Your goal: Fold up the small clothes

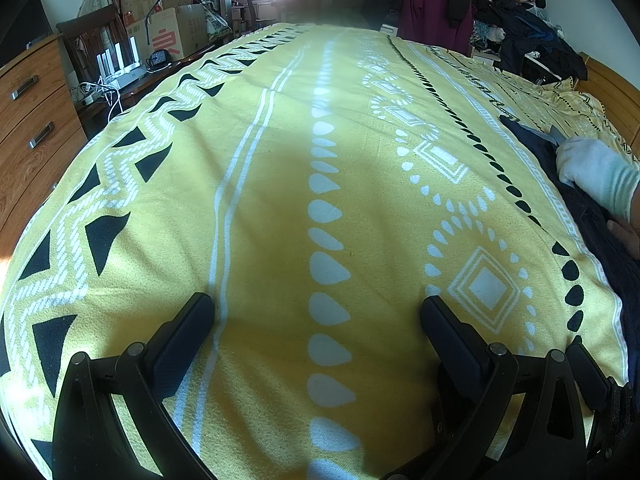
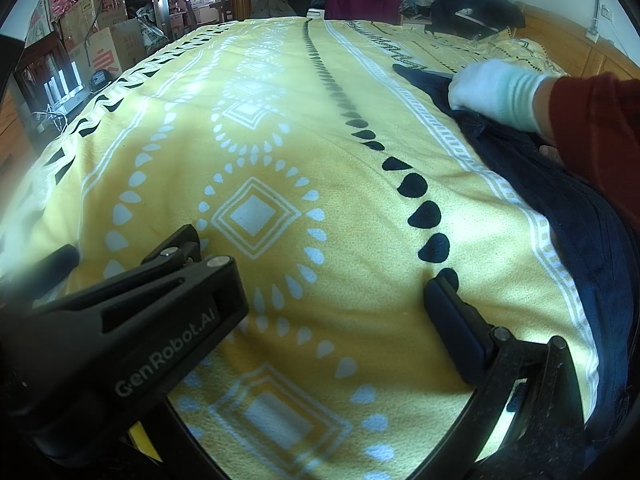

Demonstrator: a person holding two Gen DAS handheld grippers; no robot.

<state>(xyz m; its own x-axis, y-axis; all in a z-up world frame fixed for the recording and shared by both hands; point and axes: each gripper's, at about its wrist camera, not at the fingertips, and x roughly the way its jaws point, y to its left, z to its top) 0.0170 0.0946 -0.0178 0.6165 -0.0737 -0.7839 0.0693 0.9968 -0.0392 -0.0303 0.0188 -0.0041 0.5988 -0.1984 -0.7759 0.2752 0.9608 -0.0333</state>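
Both grippers, left (image 1: 318, 306) and right (image 2: 320, 264), rest empty with fingers spread wide on the yellow patterned bedspread (image 1: 260, 200). A white-gloved hand (image 2: 494, 90) flattens the dark navy garment (image 2: 560, 192) at the bed's right edge, apparently preparing folding.

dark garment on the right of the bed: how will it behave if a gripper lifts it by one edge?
The dark garment lies limp and creased on the yellow blanket, so it will likely drape and sag, not hold shape. A gloved hand presses it flat; loose parts may slide or bunch.
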